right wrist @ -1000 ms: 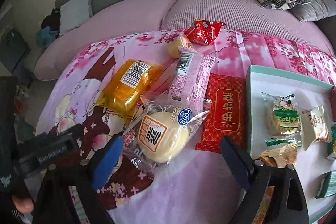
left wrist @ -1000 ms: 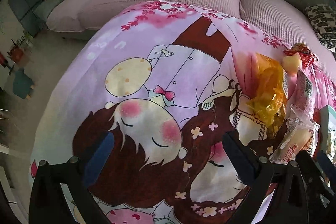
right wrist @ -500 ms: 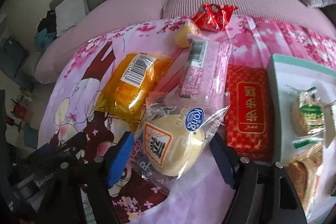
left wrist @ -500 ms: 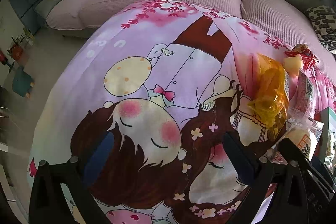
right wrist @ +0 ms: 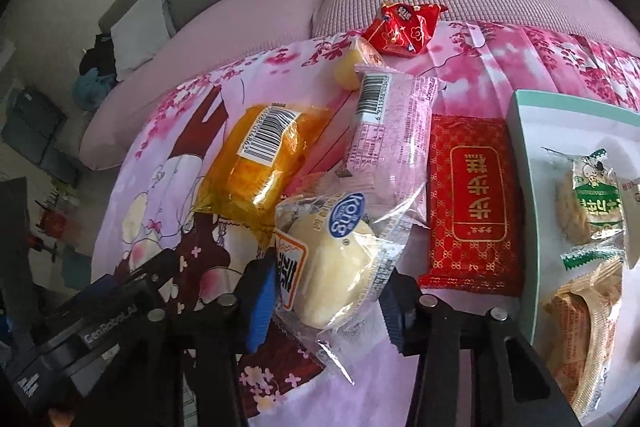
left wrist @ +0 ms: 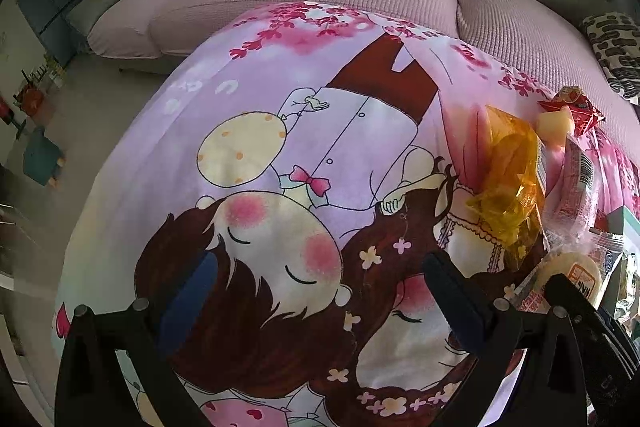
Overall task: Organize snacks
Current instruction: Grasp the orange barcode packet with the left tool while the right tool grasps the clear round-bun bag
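Cream bun packet (right wrist: 340, 263) clamped in closing right hand-held gripper (right wrist: 326, 301), orange packet (right wrist: 264, 163) touching; left hand-held gripper (left wrist: 320, 295) apart.

**Surface: desk under pink cartoon cloth**

The desk (right wrist: 460, 367) bears an orange packet (right wrist: 264, 163), pink packet (right wrist: 396, 131), red flat packet (right wrist: 472, 199), red pouch (right wrist: 404, 27), yellow piece (right wrist: 352, 67), clear-wrapped bun (right wrist: 340, 275) and a green-rimmed tray (right wrist: 520, 147) at the right.

Left half of cloth (left wrist: 248, 99) bare, passable; snack cluster (right wrist: 320, 163) crowds middle; tray (right wrist: 520, 163) blocks right.
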`<state>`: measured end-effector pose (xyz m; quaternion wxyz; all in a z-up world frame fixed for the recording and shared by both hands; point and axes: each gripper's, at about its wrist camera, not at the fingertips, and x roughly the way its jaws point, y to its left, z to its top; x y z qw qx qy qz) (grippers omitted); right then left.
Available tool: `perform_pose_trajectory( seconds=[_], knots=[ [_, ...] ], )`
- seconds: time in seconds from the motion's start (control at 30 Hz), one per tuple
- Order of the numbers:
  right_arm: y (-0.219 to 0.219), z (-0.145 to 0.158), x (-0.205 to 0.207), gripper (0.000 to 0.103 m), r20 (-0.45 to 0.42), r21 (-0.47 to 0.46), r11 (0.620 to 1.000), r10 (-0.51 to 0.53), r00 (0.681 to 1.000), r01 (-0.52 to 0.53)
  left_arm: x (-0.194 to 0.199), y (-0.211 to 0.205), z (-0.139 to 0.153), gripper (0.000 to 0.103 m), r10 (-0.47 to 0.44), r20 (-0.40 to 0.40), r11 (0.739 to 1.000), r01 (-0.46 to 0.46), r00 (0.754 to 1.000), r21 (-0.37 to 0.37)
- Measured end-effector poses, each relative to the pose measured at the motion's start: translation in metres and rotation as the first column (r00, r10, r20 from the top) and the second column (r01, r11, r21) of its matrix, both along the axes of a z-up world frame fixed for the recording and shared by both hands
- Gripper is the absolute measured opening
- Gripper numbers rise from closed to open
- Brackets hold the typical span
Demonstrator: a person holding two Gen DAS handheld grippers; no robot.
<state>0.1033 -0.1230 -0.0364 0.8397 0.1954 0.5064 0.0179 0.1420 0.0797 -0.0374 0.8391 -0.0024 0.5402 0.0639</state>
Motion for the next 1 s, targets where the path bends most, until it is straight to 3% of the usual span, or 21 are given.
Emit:
perform_pose_trajectory(
  seconds=[0.33,0.63,0.8,1.0],
  knots=[
    [-0.014,0.022,-0.013,0.046,0.044,0.028,1.000,-0.005,0.999,0.004,0.000,-0.010,0.011,0.103,-0.018,0.036,0.999,0.019,0.999,-0.050],
    [-0.053,0.052,-0.023,0.046,0.119,0.030,0.997,-0.079,0.990,0.076,0.012,-0.042,0.027,0.102,-0.119,0.111,0.984,0.133,0.987,-0.122],
    [-0.084,0.062,-0.030,0.046,0.137,0.042,0.990,-0.136,0.981,0.131,0.020,-0.070,0.026,0.102,-0.207,0.134,0.968,0.223,0.969,-0.112],
    [-0.115,0.062,-0.039,0.046,0.135,0.063,0.979,-0.200,0.970,0.193,0.031,-0.096,0.017,0.090,-0.280,0.137,0.948,0.296,0.950,-0.114]
  ],
)
